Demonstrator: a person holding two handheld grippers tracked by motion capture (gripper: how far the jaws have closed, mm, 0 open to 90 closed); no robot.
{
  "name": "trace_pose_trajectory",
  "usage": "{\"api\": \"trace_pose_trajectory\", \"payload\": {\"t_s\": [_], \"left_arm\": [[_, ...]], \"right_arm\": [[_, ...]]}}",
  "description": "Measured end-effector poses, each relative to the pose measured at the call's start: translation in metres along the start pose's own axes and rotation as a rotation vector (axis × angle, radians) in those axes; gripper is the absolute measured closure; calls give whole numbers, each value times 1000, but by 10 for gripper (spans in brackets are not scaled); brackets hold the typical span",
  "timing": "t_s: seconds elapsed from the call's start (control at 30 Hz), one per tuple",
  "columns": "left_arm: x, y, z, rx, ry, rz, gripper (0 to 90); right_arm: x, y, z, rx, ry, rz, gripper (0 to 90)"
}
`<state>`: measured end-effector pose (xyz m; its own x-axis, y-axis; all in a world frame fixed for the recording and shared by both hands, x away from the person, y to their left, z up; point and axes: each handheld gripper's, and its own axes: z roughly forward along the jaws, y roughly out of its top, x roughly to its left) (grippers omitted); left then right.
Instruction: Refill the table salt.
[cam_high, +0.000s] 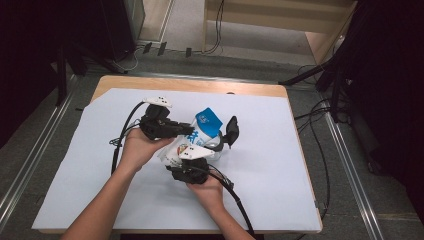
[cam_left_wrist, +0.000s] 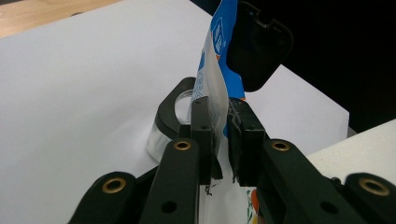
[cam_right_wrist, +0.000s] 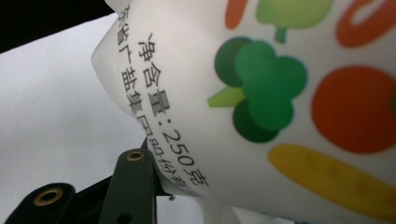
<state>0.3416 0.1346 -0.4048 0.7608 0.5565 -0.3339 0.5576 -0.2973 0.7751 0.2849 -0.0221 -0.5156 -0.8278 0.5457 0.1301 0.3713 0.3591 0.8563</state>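
Note:
A blue and white bag (cam_high: 207, 120) with printed vegetables (cam_right_wrist: 261, 93) stands upright at the middle of the table. My right gripper (cam_high: 216, 137) reaches up from below with the bag's full body between its jaws, and one finger (cam_right_wrist: 133, 182) presses against the bag's side. My left gripper (cam_high: 192, 131) comes in from the left. The bag's thin upper edge (cam_left_wrist: 219, 46) rises between its pads (cam_left_wrist: 203, 121). A narrow gap shows between those pads, and the film lies against one side. In the left gripper view the right gripper (cam_left_wrist: 215, 77) straddles the bag.
A white sheet (cam_high: 100, 165) covers the wooden table (cam_high: 190, 86). Something clear and round (cam_left_wrist: 161, 135) sits low beside the right gripper's near jaw; I cannot tell what it is. Cables (cam_high: 320, 130) and dark stands (cam_high: 340, 75) lie on the floor to the right.

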Motion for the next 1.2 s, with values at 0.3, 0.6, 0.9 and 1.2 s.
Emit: {"api": "trace_pose_trajectory", "payload": {"t_s": [0.3,0.6,0.9,1.2], "left_arm": [[-1,4,6,-7,21,-8,874],[0,5,11,-8,22,-8,828],[0,3,10,3,15,-20,811],[-2,3,13,9,27,-12,825]], "right_arm": [[-3,4,-1,-2,28,34,563],[-7,6,-4,-21,61,107,580],[-7,6,-4,-12,68,110,582],[-12,8,-11,42,123,113,581]]}}
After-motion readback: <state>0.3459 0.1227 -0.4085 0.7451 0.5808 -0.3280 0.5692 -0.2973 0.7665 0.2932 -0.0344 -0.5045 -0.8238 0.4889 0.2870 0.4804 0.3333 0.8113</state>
